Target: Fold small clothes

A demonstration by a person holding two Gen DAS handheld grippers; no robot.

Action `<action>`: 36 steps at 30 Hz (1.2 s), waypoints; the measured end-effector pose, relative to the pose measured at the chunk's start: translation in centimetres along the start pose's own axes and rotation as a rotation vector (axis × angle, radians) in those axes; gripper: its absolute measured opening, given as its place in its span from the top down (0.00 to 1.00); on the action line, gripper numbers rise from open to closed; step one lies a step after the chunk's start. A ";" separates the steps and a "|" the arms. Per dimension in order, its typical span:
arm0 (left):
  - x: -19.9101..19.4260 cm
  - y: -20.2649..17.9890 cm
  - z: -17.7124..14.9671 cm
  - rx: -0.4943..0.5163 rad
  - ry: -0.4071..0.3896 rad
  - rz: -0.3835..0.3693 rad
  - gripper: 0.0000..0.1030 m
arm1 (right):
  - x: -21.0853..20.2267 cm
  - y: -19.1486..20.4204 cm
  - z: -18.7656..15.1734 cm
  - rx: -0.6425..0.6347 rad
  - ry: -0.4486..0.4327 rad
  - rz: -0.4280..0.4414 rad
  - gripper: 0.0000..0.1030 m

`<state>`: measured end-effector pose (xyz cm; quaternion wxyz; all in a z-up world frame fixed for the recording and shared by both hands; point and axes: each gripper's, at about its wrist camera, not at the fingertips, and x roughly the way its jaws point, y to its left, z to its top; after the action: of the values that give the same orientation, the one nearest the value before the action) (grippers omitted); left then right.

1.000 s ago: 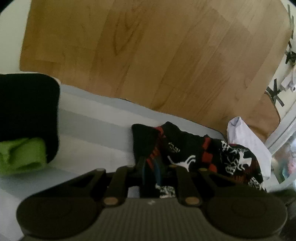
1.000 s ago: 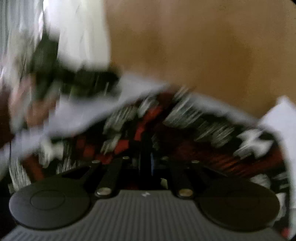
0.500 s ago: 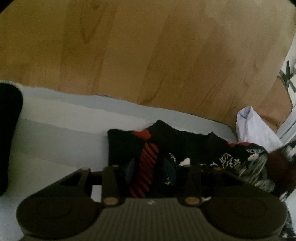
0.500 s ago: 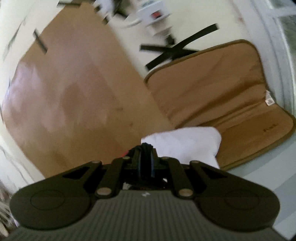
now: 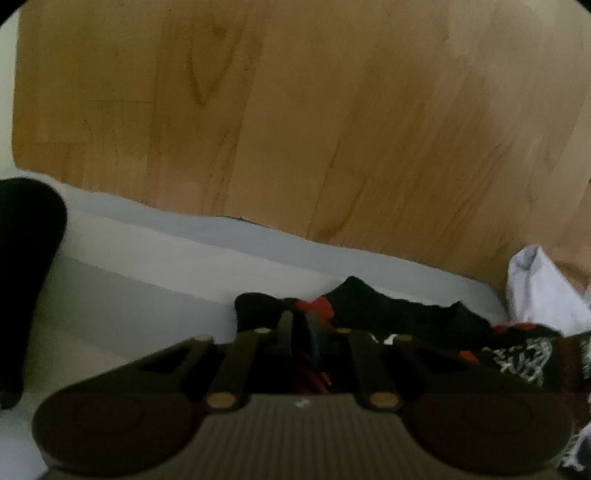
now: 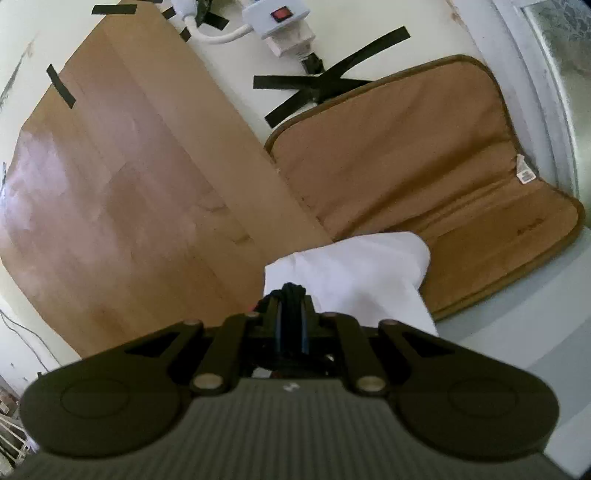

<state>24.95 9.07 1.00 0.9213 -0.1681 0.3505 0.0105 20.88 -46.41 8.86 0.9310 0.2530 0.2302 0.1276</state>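
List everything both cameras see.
patterned garment: 1, black-red-white, on sheet
white cloth: 1, white, right of garment
black cloth: 1, black, sheet's left edge
sheet: 1, pale grey, foreground
wood panel: 1, brown, beyond sheet
cushion: 1, tan, behind white cloth
power strip: 1, white, top
tape strips: several, black, on panel and beside power strip
left gripper: 1, black, jaws closing with patterned garment between
right gripper: 1, black, shut on black fabric
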 end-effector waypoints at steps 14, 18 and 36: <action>-14.3 6.1 -5.7 -0.075 -0.118 -0.156 0.64 | 3.4 15.7 -3.3 -0.303 0.185 0.300 0.88; -16.3 7.1 -7.4 -0.052 -0.089 -0.186 0.58 | 4.2 21.0 -7.6 -0.494 0.353 0.472 0.87; -20.2 7.5 -14.2 -0.072 0.005 -0.351 0.46 | 0.4 18.5 -13.7 -0.606 0.608 0.603 0.56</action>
<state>-0.44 13.60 1.89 0.9015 -0.2595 0.3174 -0.1384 12.23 -25.09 8.01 0.7755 -0.0213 0.3597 0.5184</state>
